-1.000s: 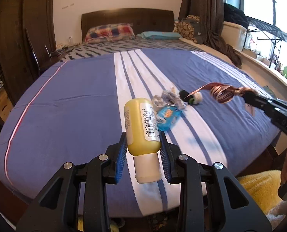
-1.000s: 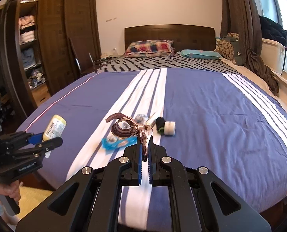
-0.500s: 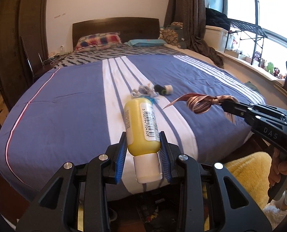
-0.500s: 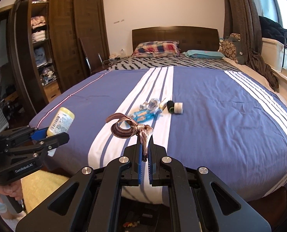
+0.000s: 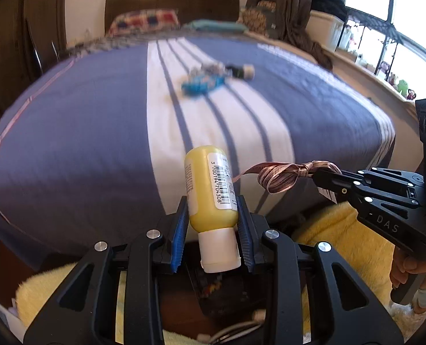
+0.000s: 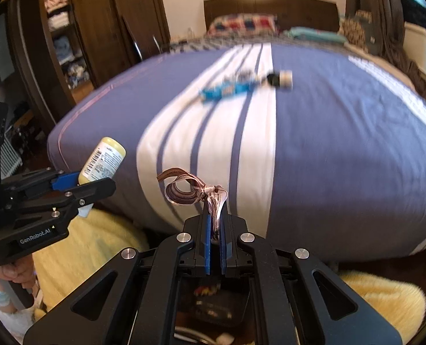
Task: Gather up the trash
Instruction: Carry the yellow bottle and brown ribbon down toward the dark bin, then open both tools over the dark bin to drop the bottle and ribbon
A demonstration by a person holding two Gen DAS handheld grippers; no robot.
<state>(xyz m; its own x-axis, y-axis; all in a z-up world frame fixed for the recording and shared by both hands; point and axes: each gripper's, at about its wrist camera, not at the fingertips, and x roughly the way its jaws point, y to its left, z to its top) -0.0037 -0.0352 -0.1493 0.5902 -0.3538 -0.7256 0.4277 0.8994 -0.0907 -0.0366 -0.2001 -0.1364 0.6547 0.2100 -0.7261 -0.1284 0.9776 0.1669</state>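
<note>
1. The left gripper [image 5: 213, 224] has its jaws closed tight on a yellow plastic bottle with a white cap and a barcode label [image 5: 210, 192], carried in the air just off the near edge of the bed [image 5: 69, 132].
2. The right gripper [image 6: 216, 241] has its jaws all but shut, pinching the tail of a looped brown-and-pink striped ribbon [image 6: 184, 192], also off the near edge.
3. By my reading two pieces are collected but not yet dropped anywhere; no bin is clearly visible.
4. Left on the far middle of the bed: a blue crumpled wrapper [image 5: 203, 83], a small black-and-white roll [image 5: 243, 72] just right of it, and blurred bits behind.
</note>
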